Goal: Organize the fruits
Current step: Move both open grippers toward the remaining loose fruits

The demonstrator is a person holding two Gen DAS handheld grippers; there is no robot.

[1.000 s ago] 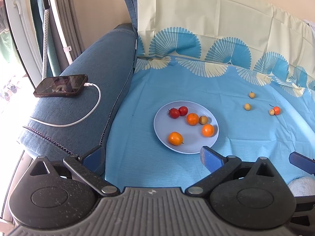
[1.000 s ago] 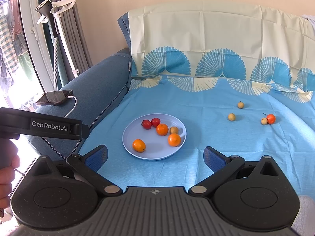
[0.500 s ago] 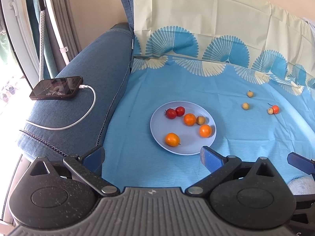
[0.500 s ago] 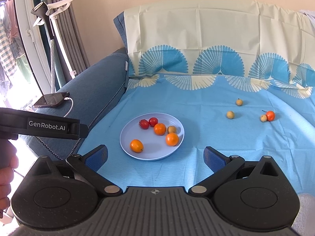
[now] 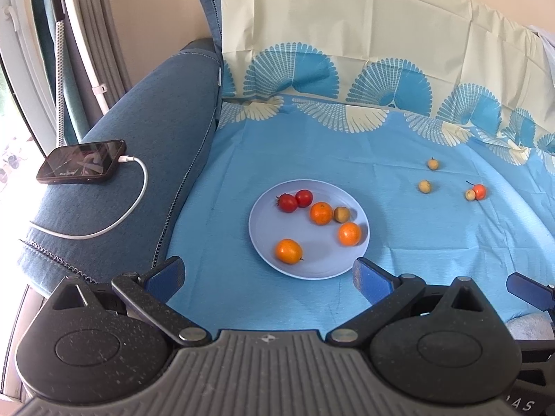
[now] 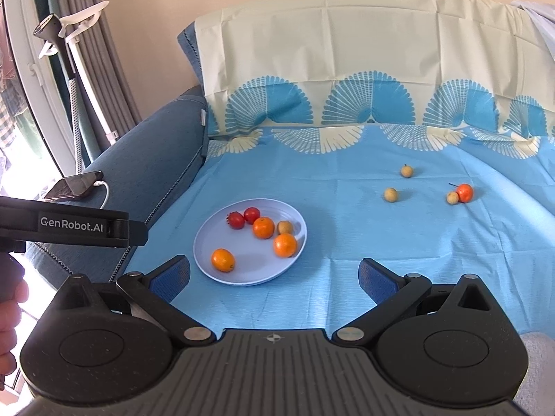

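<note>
A pale blue plate [image 5: 267, 242] [image 6: 208, 242] lies on the blue sheet and holds three oranges, two red tomatoes [image 5: 288, 202] and one small tan fruit [image 5: 341, 214]. Loose on the sheet to the right lie two tan fruits [image 5: 425, 185] [image 6: 390, 194], and a third tan fruit [image 6: 452, 197] touches a small orange-red fruit [image 5: 480, 191] [image 6: 464, 192]. My left gripper [image 5: 269, 275] is open and empty, just in front of the plate. My right gripper [image 6: 274, 275] is open and empty, in front of the plate's right side.
A blue sofa arm [image 5: 156, 131] on the left carries a phone [image 5: 81, 162] with a white charging cable. A patterned cloth covers the backrest [image 6: 347, 52]. Curtains and a garment steamer [image 6: 66, 45] stand at far left. The left gripper's body [image 6: 69, 225] crosses the right view.
Both grippers have shifted slightly, so the plate and fruits sit a little lower left in the views. No fruit has moved.
</note>
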